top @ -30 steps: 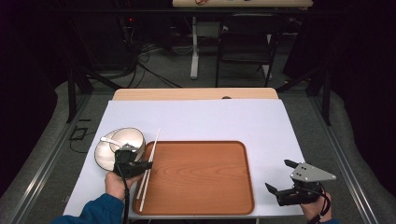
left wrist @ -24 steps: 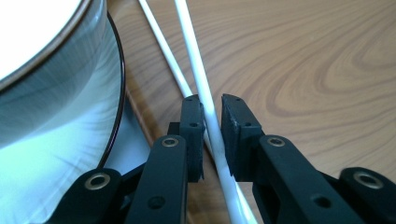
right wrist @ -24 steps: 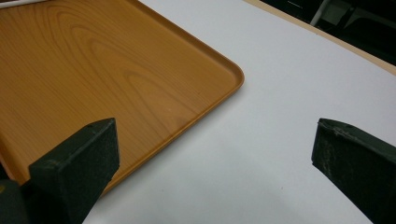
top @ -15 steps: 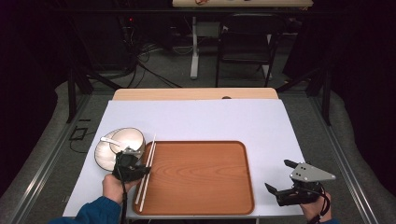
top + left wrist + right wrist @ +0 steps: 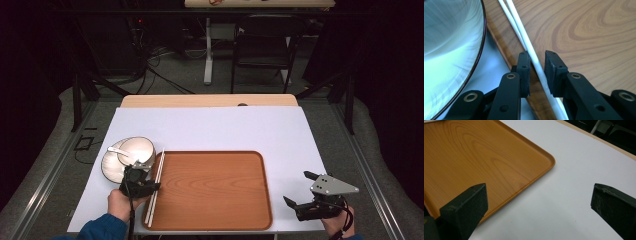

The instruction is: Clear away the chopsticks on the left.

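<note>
Chopsticks [image 5: 534, 58] lie along the tray's [image 5: 215, 190] left rim, laid there by your left gripper [image 5: 150, 187], whose jaws have just been opening off them, while your right gripper [image 5: 300, 196] waits gaping beside the tray's right edge.

left claw [image 5: 150, 186]: jaws just opening, narrow | right claw [image 5: 298, 189]: jaws wide apart

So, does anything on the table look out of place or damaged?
Nothing looks damaged or spilled. The white chopsticks lie along the left edge of the wooden tray, between the left gripper jaws, which have just been opening. The bowl sits upright on its plate.
</note>
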A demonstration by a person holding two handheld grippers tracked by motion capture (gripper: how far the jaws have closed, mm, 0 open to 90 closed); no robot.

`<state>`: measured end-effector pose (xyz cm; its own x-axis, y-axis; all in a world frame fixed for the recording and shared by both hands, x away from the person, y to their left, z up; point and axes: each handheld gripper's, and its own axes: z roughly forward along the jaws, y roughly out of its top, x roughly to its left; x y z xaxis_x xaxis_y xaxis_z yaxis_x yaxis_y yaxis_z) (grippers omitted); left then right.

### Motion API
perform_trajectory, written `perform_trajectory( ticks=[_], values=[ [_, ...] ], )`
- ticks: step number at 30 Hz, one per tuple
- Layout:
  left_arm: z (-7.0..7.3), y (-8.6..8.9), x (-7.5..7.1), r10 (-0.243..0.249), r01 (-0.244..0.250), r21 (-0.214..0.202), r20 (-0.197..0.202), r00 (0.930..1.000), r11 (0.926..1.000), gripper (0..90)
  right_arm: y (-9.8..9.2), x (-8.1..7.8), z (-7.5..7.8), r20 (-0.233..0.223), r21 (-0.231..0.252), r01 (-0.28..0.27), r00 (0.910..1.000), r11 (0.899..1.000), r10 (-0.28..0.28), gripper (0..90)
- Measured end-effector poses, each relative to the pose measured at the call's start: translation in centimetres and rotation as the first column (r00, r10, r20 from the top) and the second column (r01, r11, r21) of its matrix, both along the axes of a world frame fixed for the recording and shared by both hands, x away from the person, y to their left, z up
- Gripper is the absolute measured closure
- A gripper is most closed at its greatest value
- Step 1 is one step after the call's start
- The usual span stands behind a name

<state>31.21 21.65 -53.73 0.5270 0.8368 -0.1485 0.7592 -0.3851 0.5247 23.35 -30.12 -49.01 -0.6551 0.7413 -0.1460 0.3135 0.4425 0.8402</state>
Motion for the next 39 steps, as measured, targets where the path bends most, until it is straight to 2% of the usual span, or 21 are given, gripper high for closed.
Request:
perform_trajectory(
  ticks=[17,20,26,31,35,39],
  values=[
    [0.2,-0.3,-0.4,-0.032,0.032,0.02,0.002,0.9995,0.9993,66.7,0.1,0.0,0.0,0.005,-0.005,-0.003,1.0,1.0,0.003,0.5],
    [0.3,-0.4,-0.6,-0.043,0.043,0.024,0.007,0.9991,0.9988,61.1,0.1,0.0,0.1,0.007,-0.002,-0.001,1.0,1.0,0.001,0.5],
    [0.9,-0.5,-0.9,-0.062,0.06,0.032,0.034,0.9975,0.9977,42.9,0.1,0.0,0.0,0.005,-0.003,-0.001,1.0,1.0,0.001,0.6],
    [1.4,-0.5,-1.1,-0.114,0.112,0.047,0.039,0.9928,0.9927,31.7,0.1,0.0,0.0,0.002,-0.005,-0.003,1.0,1.0,0.003,0.5],
    [2.1,-0.4,-1.4,-0.135,0.131,0.065,0.063,0.9888,0.9892,28.0,0.1,0.0,0.0,-0.004,-0.005,-0.001,1.0,1.0,0.001,0.5],
    [2.9,0.1,-1.5,-0.142,0.137,0.065,0.08,0.9866,0.9884,22.5,0.1,0.0,0.0,-0.005,-0.005,-0.002,1.0,1.0,0.002,0.4]
  ],
)
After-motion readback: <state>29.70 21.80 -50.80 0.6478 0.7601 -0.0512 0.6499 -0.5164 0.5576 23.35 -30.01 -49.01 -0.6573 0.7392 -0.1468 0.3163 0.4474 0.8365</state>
